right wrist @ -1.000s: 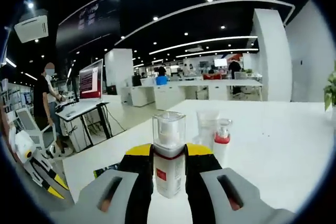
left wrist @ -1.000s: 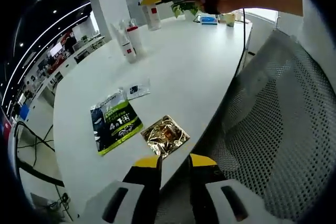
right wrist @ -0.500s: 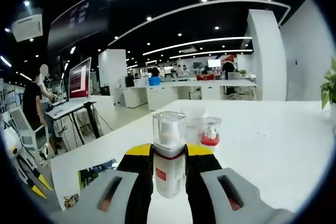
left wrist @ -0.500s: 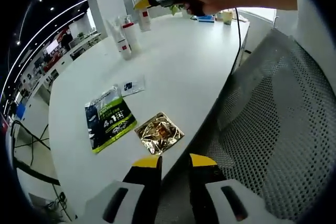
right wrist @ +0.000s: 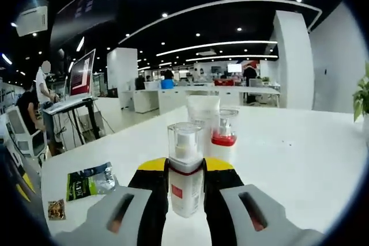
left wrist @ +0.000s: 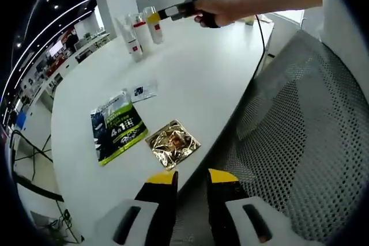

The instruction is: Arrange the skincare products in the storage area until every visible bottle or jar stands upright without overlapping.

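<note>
Right gripper (right wrist: 185,185) pinches an upright clear-capped pump bottle (right wrist: 185,168) — left gripper (left wrist: 191,184) slightly parted, holding nothing.

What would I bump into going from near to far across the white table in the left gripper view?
Crinkly gold foil sachet → green-and-black sachet → small clear sachet → upright white bottles with red bands → right claw carrying a clear-capped bottle.

Yellow-tipped black gripper (left wrist: 191,184) jaws, grey housings
</note>
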Demonstrator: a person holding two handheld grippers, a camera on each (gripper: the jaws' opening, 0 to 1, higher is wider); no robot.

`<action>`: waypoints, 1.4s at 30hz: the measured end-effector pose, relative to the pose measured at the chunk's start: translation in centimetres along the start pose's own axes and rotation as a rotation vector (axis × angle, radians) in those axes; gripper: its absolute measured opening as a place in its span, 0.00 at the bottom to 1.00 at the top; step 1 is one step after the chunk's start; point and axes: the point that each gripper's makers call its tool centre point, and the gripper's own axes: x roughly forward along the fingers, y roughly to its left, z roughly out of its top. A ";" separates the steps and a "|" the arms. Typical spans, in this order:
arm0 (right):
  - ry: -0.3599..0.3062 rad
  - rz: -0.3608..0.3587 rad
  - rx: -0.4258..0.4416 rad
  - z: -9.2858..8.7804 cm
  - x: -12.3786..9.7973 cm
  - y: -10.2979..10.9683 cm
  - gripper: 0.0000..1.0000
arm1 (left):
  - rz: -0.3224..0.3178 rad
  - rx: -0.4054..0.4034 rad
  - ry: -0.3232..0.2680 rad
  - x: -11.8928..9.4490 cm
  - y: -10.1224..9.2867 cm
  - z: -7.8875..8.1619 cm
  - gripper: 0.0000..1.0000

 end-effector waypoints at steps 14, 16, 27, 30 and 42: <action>0.033 -0.011 -0.043 -3.1 3.0 -2.0 0.19 | -0.005 -0.009 -0.003 0.1 0.0 0.2 0.21; 0.030 -0.014 -0.036 -3.4 3.4 -2.3 0.19 | -0.009 -0.012 -0.001 0.1 0.0 0.2 0.21; -0.035 -0.020 -0.039 -3.5 3.9 -2.9 0.20 | -0.022 -0.026 0.021 0.2 -0.2 -0.1 0.21; -0.038 -0.026 -0.063 -3.6 3.5 -3.1 0.20 | -0.021 -0.028 0.027 0.2 -0.1 -0.2 0.21; -0.012 -0.005 -0.093 -3.5 3.8 -3.2 0.21 | -0.020 -0.028 0.030 0.2 -0.1 -0.2 0.21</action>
